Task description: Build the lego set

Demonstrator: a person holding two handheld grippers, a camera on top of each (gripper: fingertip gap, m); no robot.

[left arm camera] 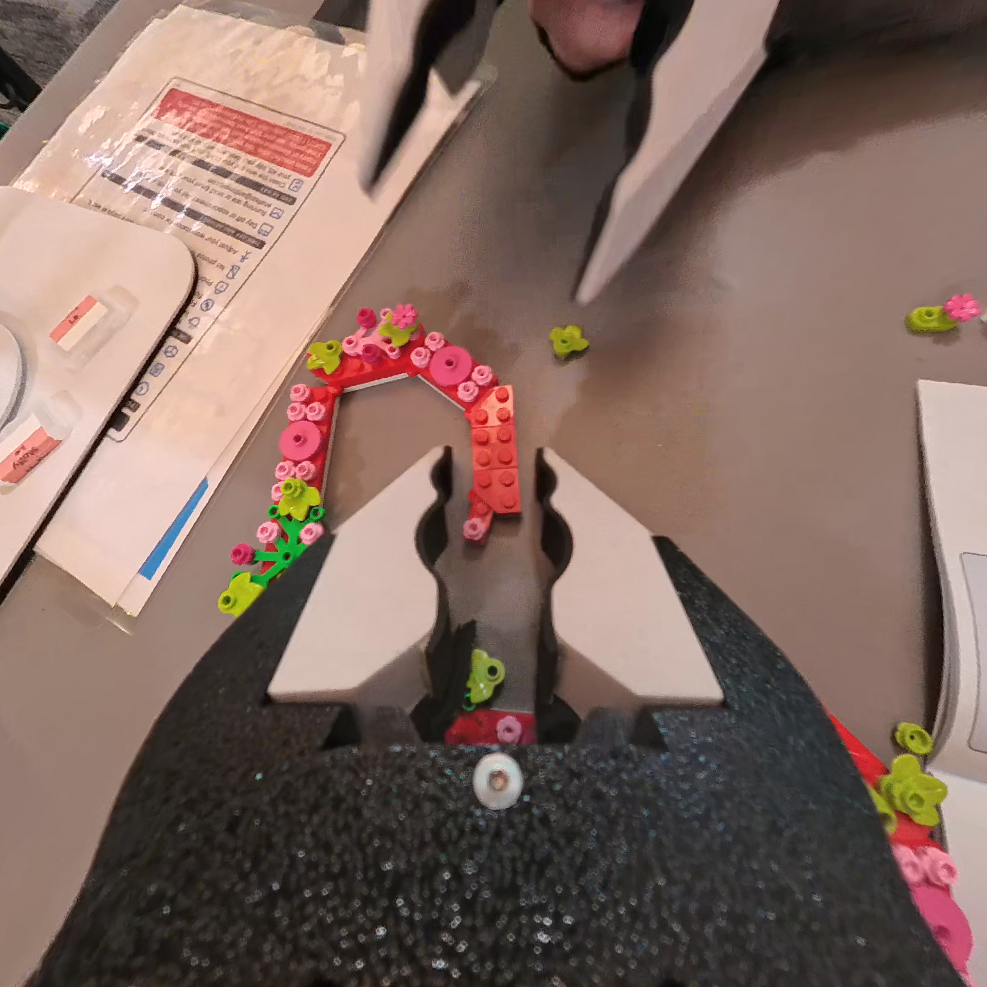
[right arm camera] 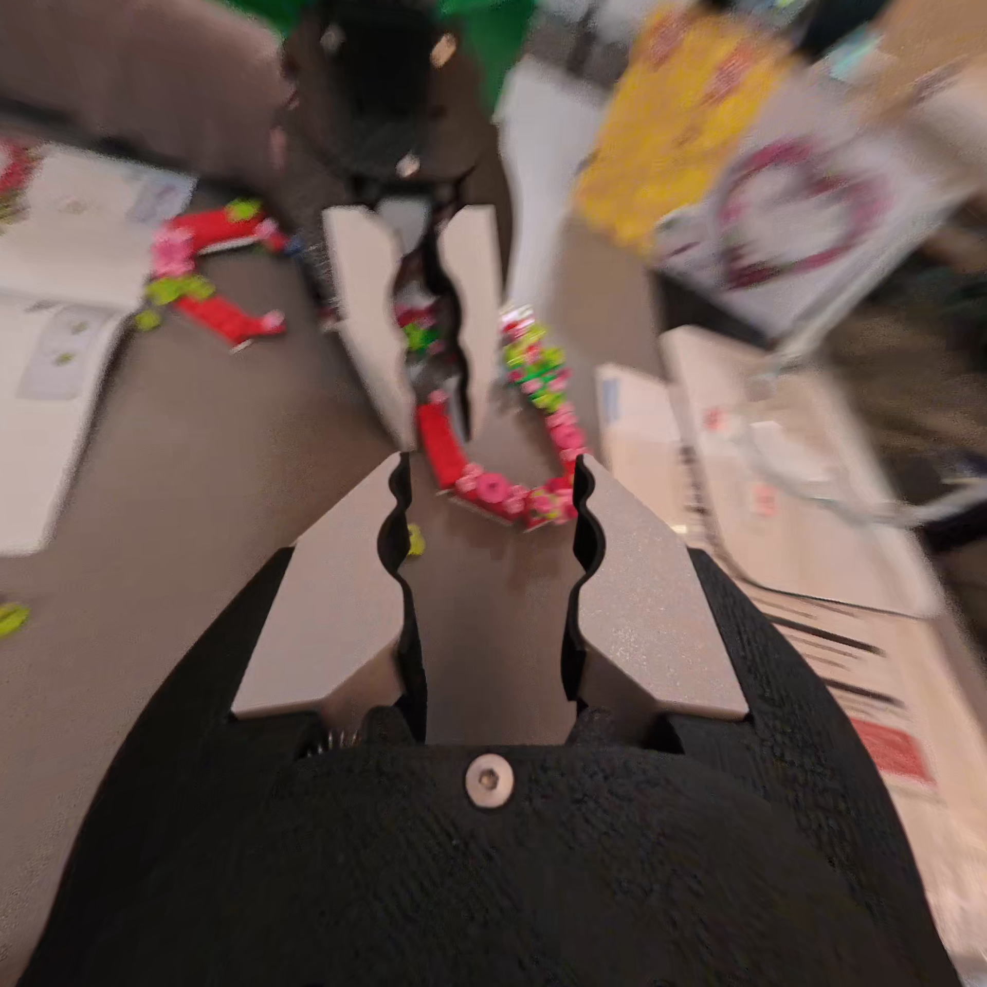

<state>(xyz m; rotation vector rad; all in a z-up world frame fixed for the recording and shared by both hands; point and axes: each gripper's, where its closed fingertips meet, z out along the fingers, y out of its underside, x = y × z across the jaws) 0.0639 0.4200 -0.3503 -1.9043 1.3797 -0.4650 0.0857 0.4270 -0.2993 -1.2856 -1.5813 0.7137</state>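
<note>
Behind the left gripper, a lego arch is partly hidden.

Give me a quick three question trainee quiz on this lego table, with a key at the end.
1. True or false: the left gripper has its jaws clamped on the red arched lego piece with pink flower studs.
2. Which colour is the loose leaf-shaped lego piece on the brown table: A lime green, B blue, C white?
3. Fill in: the right gripper has its jaws ____.

Key: 1 false, the jaws stand apart around the arch's bare red end. 2 A. 3 open.
</note>
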